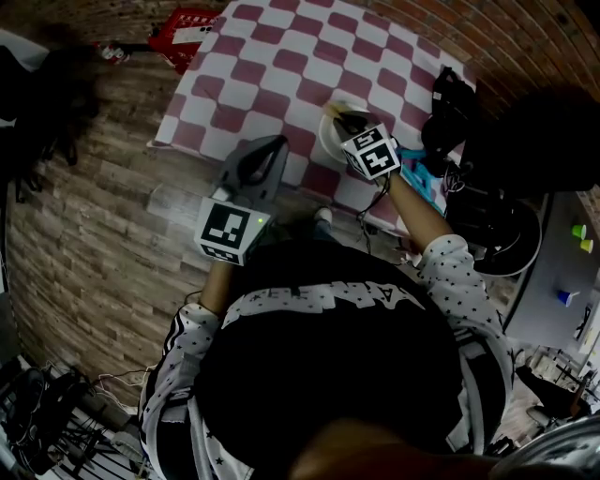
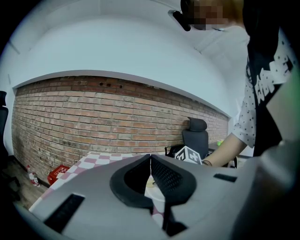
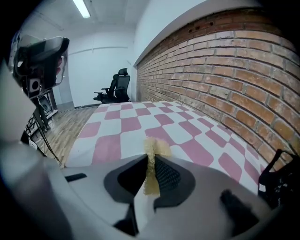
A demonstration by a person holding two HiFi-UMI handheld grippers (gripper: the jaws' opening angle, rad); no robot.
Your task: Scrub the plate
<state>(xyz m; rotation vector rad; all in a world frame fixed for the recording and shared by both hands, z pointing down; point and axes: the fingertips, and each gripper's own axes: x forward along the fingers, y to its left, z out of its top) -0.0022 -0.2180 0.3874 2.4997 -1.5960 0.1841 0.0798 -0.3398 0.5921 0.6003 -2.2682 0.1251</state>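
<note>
Pinching yellow sponge (image 3: 157, 148) in right hand-held gripper (image 3: 149, 158), left hand-held gripper (image 2: 150, 157) closed near white plate (image 1: 326, 142)

Overhead plus two low (shared table (image 1: 281, 56))

Off-task inventory from my side. Head view: pink-and-white checked tablecloth (image 1: 281, 56) fills top centre, and a brick wall (image 1: 525, 37) runs along the upper right. Red crate (image 1: 192, 28) sits on the wood floor (image 1: 84, 262) at upper left, just off the cloth's corner, with a small bottle (image 1: 112, 52) left of it. Black bag (image 1: 448, 108) is at the cloth's right edge. Grey desk (image 1: 548, 314) at far right carries green cups (image 1: 579, 231) and a blue one (image 1: 565, 297). Cable tangle (image 1: 56, 412) lower left. Right gripper view: black office chair (image 3: 117, 86) left of centre, ceiling strip light (image 3: 82, 8) top left.
</note>
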